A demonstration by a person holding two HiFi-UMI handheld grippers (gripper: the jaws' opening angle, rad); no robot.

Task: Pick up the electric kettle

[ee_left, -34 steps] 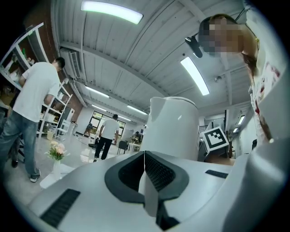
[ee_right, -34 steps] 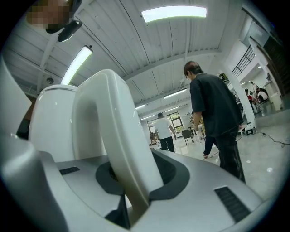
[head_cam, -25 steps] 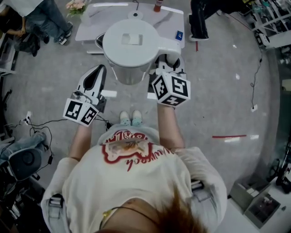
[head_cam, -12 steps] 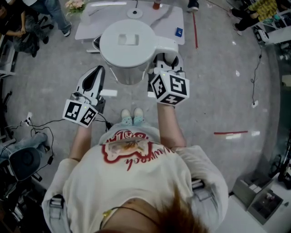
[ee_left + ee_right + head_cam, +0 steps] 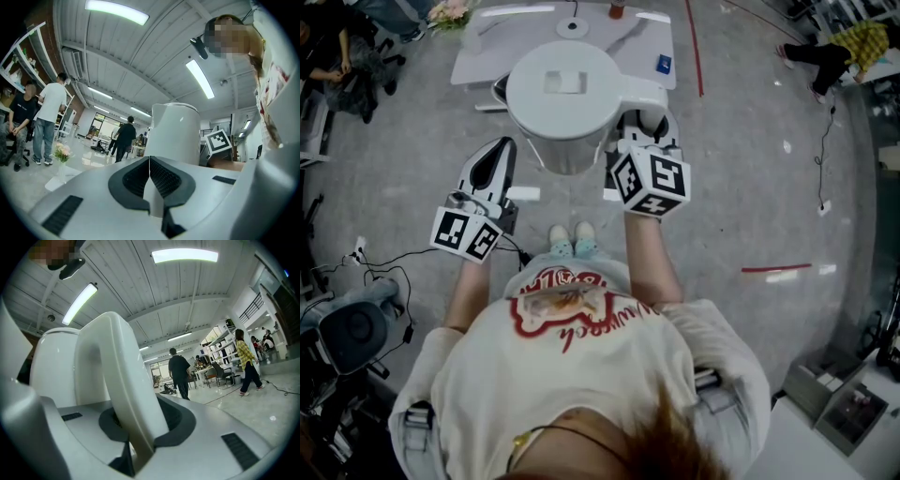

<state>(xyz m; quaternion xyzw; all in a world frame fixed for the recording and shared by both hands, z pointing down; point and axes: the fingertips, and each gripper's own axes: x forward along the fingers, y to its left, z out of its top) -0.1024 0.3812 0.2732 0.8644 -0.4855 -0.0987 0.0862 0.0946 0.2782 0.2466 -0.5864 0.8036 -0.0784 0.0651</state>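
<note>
Electric kettle [image 5: 564, 89] hasn't moved: lift looks done.
Right gripper [image 5: 642, 129] jaws pinch handle [image 5: 123, 380]; left gripper [image 5: 501, 148] jaws pressed together.

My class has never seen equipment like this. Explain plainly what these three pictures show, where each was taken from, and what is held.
No robot here: a person holds a two-fingered gripper in each hand. The top-down picture comes from a camera on the person's head; the other two come from cameras riding on the grippers, looking along their fingers. The right gripper is clamped on the curved handle of a white plastic electric kettle, held up in front of a pale grey table bearing pink flowers. The left gripper holds nothing; its fingers are closed together. The black-and-white patterned cubes belong to the grippers.
</note>
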